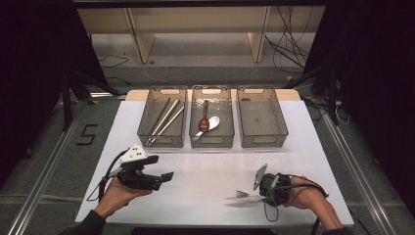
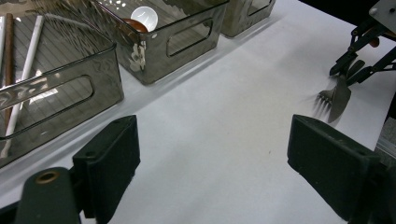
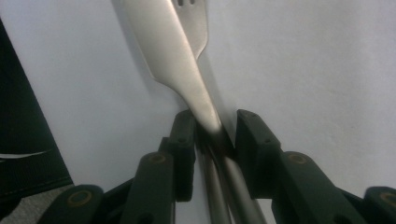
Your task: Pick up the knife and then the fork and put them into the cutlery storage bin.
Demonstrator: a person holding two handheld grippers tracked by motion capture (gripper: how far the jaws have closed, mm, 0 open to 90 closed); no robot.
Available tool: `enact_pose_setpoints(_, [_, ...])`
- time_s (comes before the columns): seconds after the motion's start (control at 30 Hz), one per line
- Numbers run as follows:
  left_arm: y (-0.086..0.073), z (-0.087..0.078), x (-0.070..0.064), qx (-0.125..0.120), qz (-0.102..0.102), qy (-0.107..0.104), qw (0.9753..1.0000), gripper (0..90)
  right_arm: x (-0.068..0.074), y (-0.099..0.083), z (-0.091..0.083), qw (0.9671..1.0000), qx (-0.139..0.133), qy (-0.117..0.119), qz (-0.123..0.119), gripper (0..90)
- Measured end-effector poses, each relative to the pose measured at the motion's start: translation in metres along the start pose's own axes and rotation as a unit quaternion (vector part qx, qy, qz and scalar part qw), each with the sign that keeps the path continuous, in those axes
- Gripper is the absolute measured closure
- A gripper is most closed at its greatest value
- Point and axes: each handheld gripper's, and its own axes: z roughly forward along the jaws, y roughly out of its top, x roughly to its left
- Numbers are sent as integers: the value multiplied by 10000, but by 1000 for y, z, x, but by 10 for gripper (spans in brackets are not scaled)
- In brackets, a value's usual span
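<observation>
While the right gripper [image 1: 262, 188] works low over the worktop [image 1: 205, 176], these lines fix the moment.
Held things: a knife [image 3: 175, 56] and a fork [image 3: 194, 18], handles side by side between the right jaws, which are closed narrow on both.
Place: well short of the empty right-hand bin [image 1: 261, 122], on the person's side of it, tips resting on or just over the worktop.
Left gripper [image 2: 212, 154]: jaws wide apart, holding nothing, far to the left of that bin.
Handling: stiff, smooth metal, probably light; two round handles in one pinch may slide or scissor.
Grip point: mid-handle, both squarely between the pads.
</observation>
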Motion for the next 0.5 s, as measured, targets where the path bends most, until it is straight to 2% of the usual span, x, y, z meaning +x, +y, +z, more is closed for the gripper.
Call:
enact_pose_setpoints(0.13, [-1,1,0,49,6,-7,10000,162,2,0,0,9996,-9,-35,-292,735])
enact_pose_setpoints(0.23, [-1,1,0,57,7,-8,10000,162,4,0,-1,9991,15,-66,-425,757])
enact_pose_setpoints(0.4, [-1,1,-1,61,2,-3,10000,164,4,-1,-2,9985,-22,-72,-550,800])
enact_pose_setpoints(0.5, [-1,1,0,83,19,-7,10000,165,4,-2,-2,9986,-18,-50,-522,807])
